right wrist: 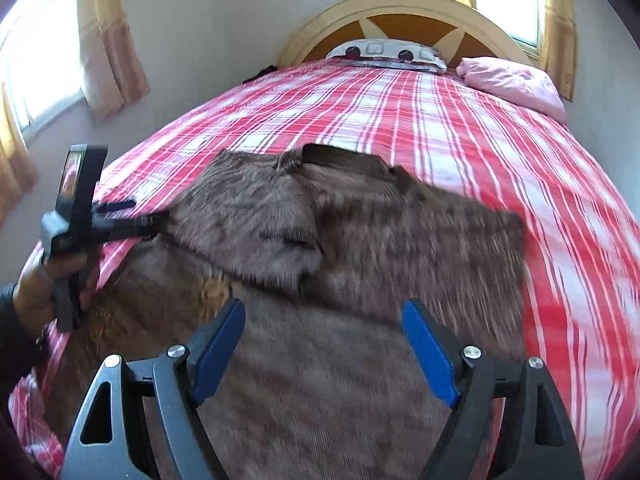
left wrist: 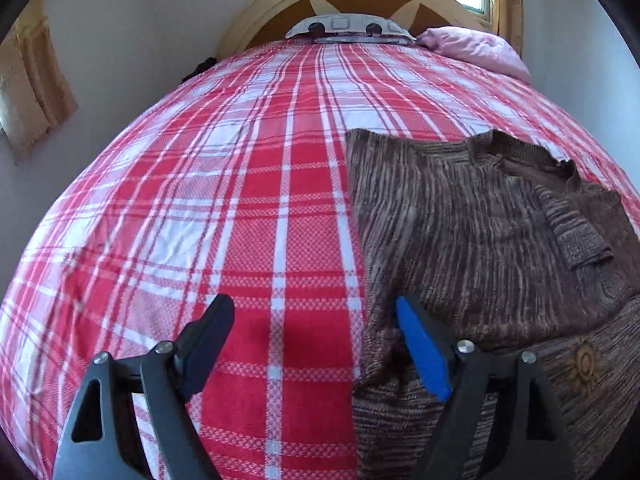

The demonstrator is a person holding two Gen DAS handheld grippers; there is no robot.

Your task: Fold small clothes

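Left gripper: jaws wide apart, nothing between them, one finger over the checked bedspread, the other over the left edge of the brown sweater. In the right wrist view a hand holds this gripper at the sweater's left side. The sweater lies on the bedspread toward the near end of the bed, its left part folded over the middle, collar toward the headboard. Right gripper: jaws wide, empty, above the sweater's lower body. A pink pillow lies at the far right.
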